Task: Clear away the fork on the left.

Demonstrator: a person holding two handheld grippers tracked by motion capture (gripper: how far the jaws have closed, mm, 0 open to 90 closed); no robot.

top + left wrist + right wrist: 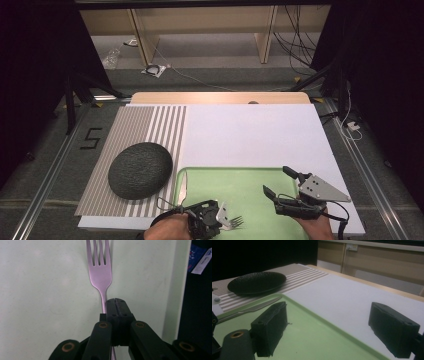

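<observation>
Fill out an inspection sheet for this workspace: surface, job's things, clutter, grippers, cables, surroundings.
Surface: white table top, striped mat at its left.
Job's things: green tray at the near edge; knife lying at the tray's left side; fork; dark plate on the mat.
Clutter: nothing seen.
Grippers: left gripper shut on the fork's handle; right gripper open above the tray.
Cables: loose cables on the floor beyond.
Surroundings: wooden furniture legs, dark side panels.
</observation>
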